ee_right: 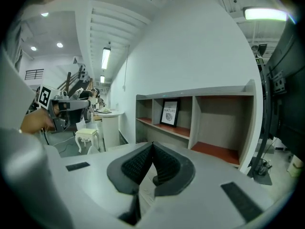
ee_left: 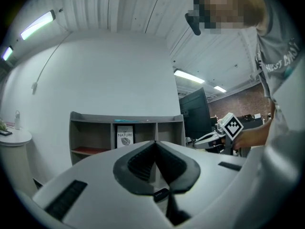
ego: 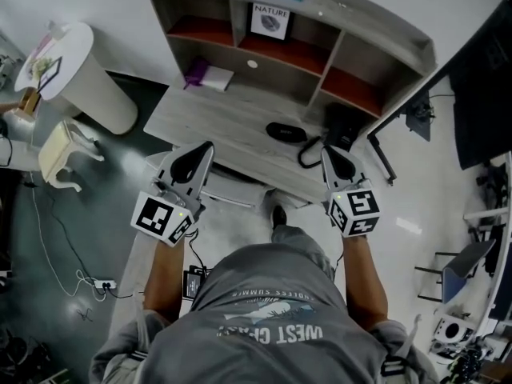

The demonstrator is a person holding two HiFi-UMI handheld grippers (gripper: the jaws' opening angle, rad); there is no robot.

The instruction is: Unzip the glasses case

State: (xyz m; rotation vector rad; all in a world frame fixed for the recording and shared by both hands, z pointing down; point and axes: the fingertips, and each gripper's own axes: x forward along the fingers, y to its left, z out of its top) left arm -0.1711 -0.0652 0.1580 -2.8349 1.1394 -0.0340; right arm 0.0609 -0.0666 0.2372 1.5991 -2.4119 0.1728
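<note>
The glasses case is a black oval lying on the grey desk, in front of the hutch. In the head view both grippers are held over the desk's near edge. My left gripper is shut and empty, to the left of the case and nearer me. My right gripper is also shut and empty, to the right of the case. Neither touches it. The left gripper view shows its jaws closed together; the right gripper view shows the same. The case is hidden in both gripper views.
The hutch holds a framed "NATURE" print. A purple object and a white pad lie at the desk's back left, a black object with a strap at its right. A white round table, cream stool and monitor flank the desk.
</note>
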